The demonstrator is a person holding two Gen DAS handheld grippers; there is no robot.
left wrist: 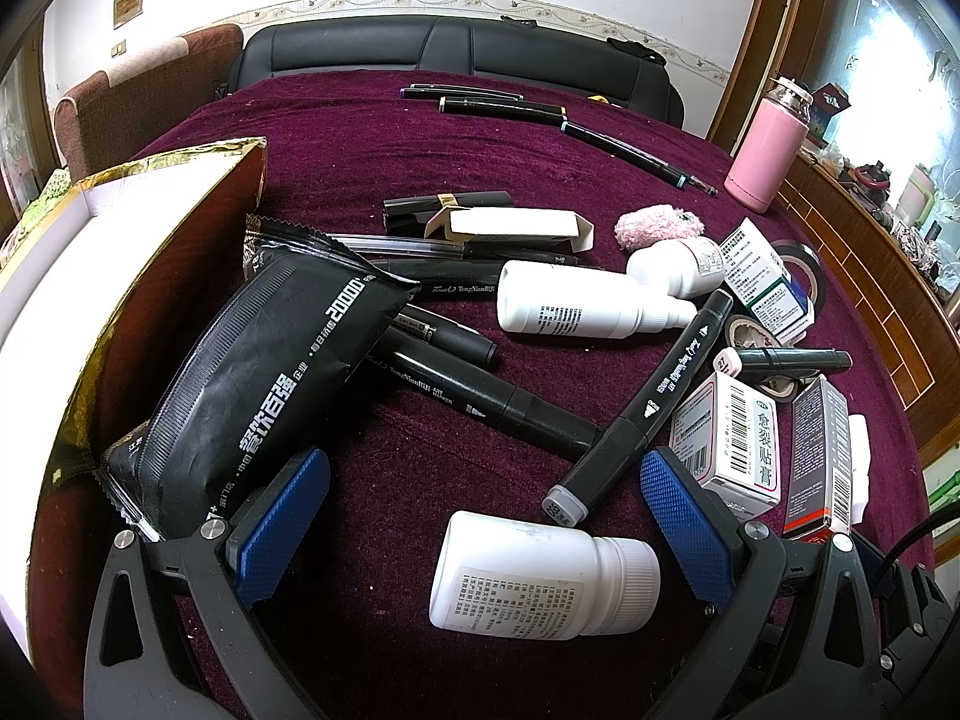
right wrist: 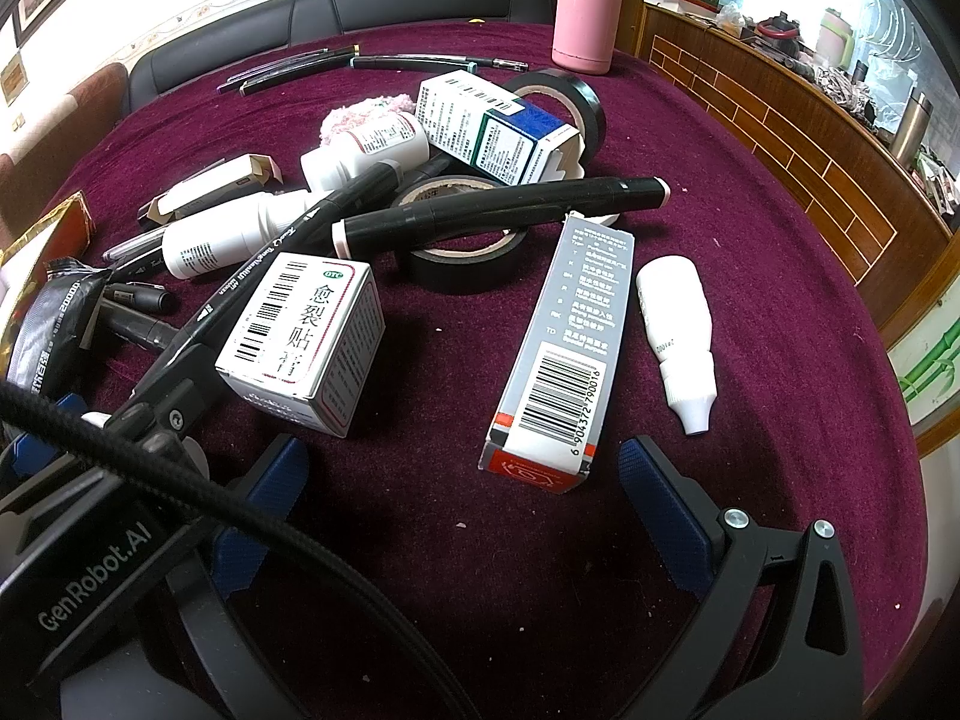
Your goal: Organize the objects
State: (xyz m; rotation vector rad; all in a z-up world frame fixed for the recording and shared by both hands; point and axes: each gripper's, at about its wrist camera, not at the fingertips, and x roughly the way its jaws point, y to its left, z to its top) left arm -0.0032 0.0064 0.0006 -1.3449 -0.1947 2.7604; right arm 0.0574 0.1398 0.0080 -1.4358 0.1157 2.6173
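1. Left gripper [left wrist: 486, 516] first: I've got its blue pads spread wide, nothing held, and the white pill bottle [left wrist: 543, 579] lies on its side right between them, cap toward the right pad, apparently touching neither.
2. Just past that, a black marker [left wrist: 642, 405] slants up from its grey cap near the right pad; the black foil pouch [left wrist: 252, 384] leans over the left finger against the gold-lined box [left wrist: 120, 276].
3. Right gripper [right wrist: 465, 507] on my other side: also wide open and empty, over bare maroon cloth [right wrist: 780, 300].
4. Ahead of it, the grey barcode carton [right wrist: 561, 354] lies lengthwise, its red end just beyond the fingertips and nearer the right one.
5. Small white medicine box [right wrist: 303, 339] sits near the left finger; a white dropper bottle [right wrist: 678, 333] lies right of the carton.
6. Farther out: a roll of black tape [right wrist: 465, 255] with a marker across it, then the pink flask [right wrist: 588, 9] upright at the table's back edge.
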